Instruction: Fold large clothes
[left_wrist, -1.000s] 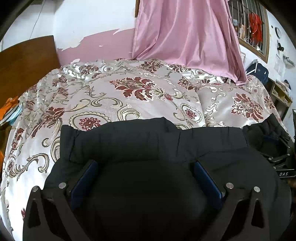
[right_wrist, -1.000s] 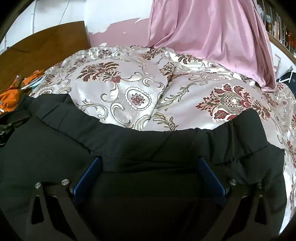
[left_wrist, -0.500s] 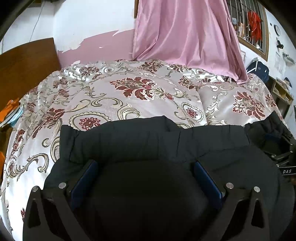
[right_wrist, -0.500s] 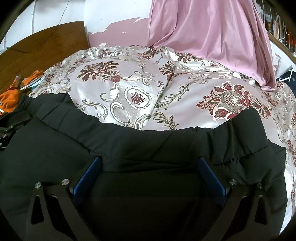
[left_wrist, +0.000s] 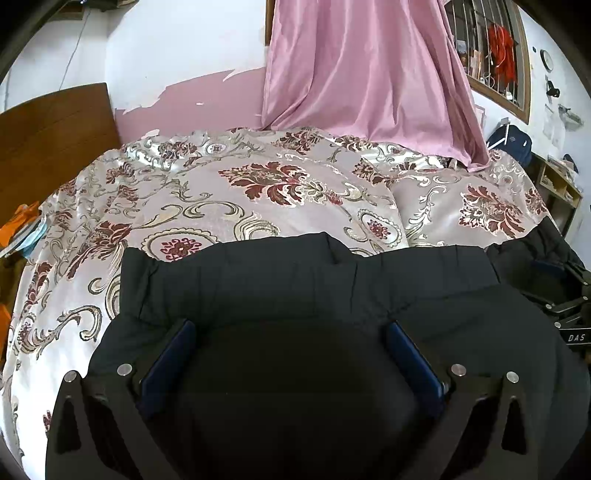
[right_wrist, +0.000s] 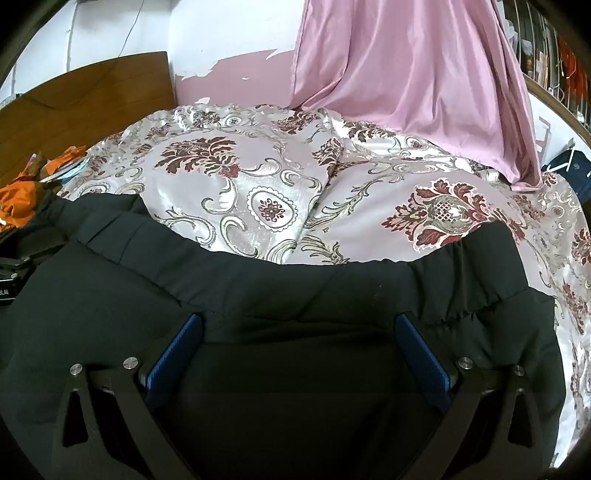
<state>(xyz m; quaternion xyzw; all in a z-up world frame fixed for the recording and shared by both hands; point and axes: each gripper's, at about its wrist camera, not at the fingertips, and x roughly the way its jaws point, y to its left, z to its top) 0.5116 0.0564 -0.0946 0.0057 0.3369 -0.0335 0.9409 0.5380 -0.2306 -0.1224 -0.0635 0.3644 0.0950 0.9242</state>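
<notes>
evidently a fold is in hand: a large black garment (left_wrist: 295, 288) is spread across the near part of the bed (left_wrist: 258, 199), its gathered band lying toward the middle of the patterned bedspread and the rest of the dark cloth filling the near edge. in the left wrist view the left gripper (left_wrist: 291, 354) is seen with its blue pads (left_wrist: 168, 360) spread wide, black fabric lying between and under them; nothing is pinched. in the right wrist view the right gripper (right_wrist: 297, 350) is likewise spread, its pads (right_wrist: 173, 354) set apart over the same garment (right_wrist: 332, 291), just behind the elastic band. whether the pads are pressing the cloth or hovering just above it cannot be told.

the step is judged to be either the smoothing of a fold just laid or the setting-up of a new grasp. for the next move, a layer of fabric would have to be taken between the pads of each gripper and both sides carried evenly, so that the band is kept straight. thick, slack cloth is likely to bunch and slip on the glossy bedspread. a pink curtain (left_wrist: 369, 74) hangs at the far edge of the bed, well apart.
</notes>
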